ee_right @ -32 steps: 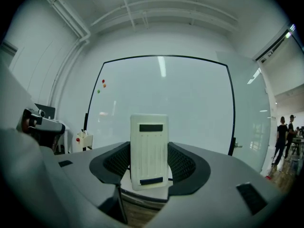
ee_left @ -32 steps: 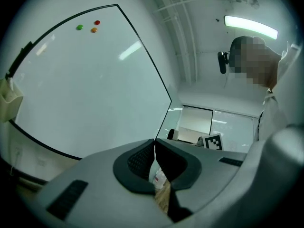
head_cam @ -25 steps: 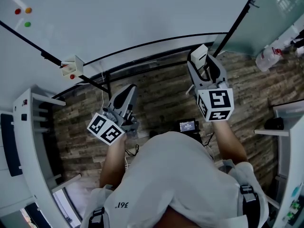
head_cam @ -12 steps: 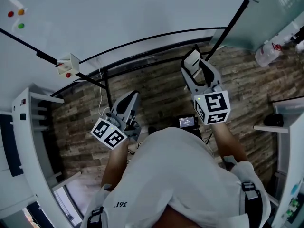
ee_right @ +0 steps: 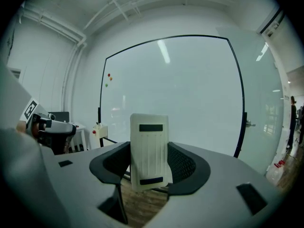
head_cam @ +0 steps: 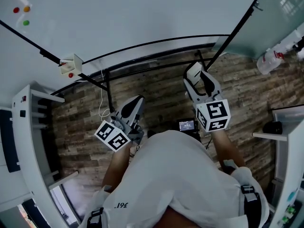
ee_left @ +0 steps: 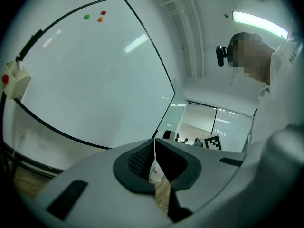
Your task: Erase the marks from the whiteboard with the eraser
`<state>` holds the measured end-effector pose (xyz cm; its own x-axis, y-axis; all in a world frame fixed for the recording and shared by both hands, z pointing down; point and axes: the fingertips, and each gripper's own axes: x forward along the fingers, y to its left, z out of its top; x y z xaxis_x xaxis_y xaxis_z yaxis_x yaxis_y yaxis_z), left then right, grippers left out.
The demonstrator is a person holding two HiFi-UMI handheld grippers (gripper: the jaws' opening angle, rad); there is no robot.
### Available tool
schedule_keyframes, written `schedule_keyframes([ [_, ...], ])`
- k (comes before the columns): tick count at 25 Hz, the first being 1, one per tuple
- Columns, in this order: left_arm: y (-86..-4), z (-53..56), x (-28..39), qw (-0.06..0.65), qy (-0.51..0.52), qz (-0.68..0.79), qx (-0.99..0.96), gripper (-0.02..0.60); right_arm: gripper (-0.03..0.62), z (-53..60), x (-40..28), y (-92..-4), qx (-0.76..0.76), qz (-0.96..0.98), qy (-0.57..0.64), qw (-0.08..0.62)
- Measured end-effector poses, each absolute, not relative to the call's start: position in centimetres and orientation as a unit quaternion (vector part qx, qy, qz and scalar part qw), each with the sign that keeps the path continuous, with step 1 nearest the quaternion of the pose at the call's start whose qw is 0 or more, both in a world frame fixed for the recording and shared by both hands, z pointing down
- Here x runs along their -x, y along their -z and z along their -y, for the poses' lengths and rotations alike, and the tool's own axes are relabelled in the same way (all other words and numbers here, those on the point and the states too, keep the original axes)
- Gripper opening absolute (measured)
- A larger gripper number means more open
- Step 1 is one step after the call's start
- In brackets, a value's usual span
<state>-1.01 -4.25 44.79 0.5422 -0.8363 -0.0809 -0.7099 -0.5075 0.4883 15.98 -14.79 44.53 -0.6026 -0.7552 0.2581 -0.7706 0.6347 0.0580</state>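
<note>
Right gripper (head_cam: pixel 198 76): claw pinches the eraser (head_cam: pixel 194 72). In the right gripper view the eraser (ee_right: pixel 148 141) stands upright between the two pads, long axis along the jaws, with a dark bar near its top and another near its bottom. It sticks out past the gripper's tips (ee_right: pixel 149 161).

Eraser is apart from the whiteboard (head_cam: pixel 142 13), not touching. Head view puts it over the wood floor (head_cam: pixel 161 99), short of the board's lower black frame. In the right gripper view the board (ee_right: pixel 175 94) fills the background straight ahead, with only light reflections on its surface.

Left gripper (head_cam: pixel 134 104): claw pressed together, pads meeting at the tips, nothing held. It sits lower and nearer the body than the right one. In its own view the gripper (ee_left: pixel 154 163) points up and left of centre at the board (ee_left: pixel 90 80).

Three magnets (head_cam: pixel 23 13), red, orange and green, sit near the board's far left corner; also seen in the left gripper view (ee_left: pixel 97 16) and the right gripper view (ee_right: pixel 108 80).

Small white box (head_cam: pixel 72 65) with a red dot hangs on the board's lower frame, left side.

Spray bottle (head_cam: pixel 270 58) stands on the floor at the right, past the board's edge.

Person's white shirt (head_cam: pixel 175 175) fills the bottom of the head view.
</note>
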Motion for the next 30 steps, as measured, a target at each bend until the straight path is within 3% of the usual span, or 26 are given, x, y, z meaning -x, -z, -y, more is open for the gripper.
schedule_keyframes([
  [30, -45.3, 5.8, 0.4, 0.213, 0.158, 0.44, -0.858, 0.012, 0.256, 16.7, -16.0, -44.8, -0.435, 0.889, -0.018, 0.139],
])
